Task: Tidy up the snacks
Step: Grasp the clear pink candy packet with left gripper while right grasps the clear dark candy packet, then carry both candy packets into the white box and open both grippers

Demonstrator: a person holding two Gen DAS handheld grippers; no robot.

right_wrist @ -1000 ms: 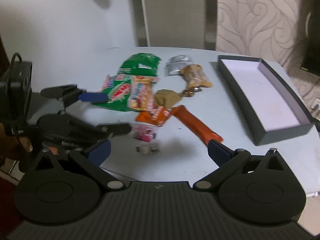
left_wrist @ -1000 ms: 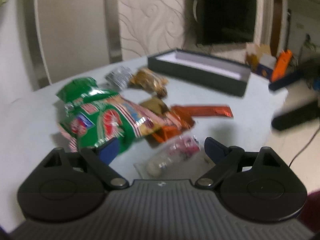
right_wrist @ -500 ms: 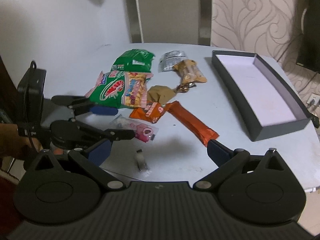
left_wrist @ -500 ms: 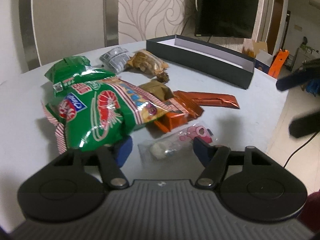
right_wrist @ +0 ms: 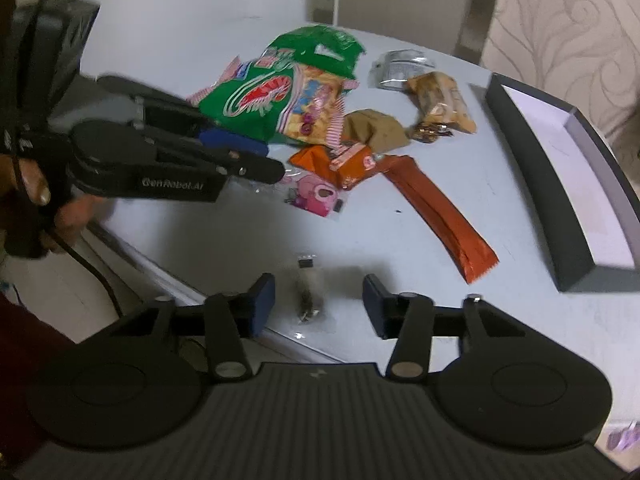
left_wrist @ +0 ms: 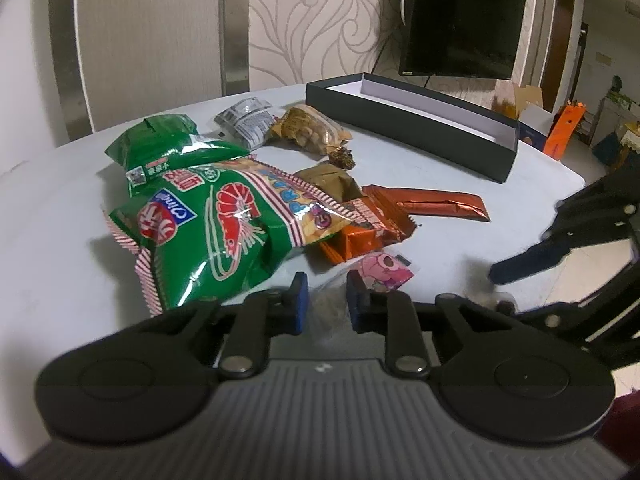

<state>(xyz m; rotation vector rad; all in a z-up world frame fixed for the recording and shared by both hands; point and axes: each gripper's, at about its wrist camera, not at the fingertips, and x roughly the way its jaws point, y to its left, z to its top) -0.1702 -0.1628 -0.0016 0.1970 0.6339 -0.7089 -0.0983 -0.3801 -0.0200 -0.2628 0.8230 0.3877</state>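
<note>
A pile of snacks lies on the grey table: a green shrimp-chips bag [left_wrist: 208,216] [right_wrist: 276,96], orange packets [left_wrist: 360,236] [right_wrist: 344,162], a long orange-brown bar [left_wrist: 436,204] [right_wrist: 440,216], a nut pack [left_wrist: 312,130] [right_wrist: 440,102], a silver packet [left_wrist: 246,120] [right_wrist: 400,68]. My left gripper [left_wrist: 323,302] [right_wrist: 260,160] has closed on the clear end of a pink candy packet [left_wrist: 384,276] [right_wrist: 316,196]. My right gripper [right_wrist: 318,306] is open around a small clear sachet [right_wrist: 306,292] near the table's front edge.
An open dark box [left_wrist: 420,128] [right_wrist: 560,184] with a pale inside stands at the table's right. A dark screen [left_wrist: 460,20] hangs on the patterned wall behind. The table edge [right_wrist: 160,264] runs just under my right gripper.
My left gripper's jaws have narrowed from wide open to closed on the pink candy packet's clear end. My right gripper has come down to the small sachet and narrowed somewhat.
</note>
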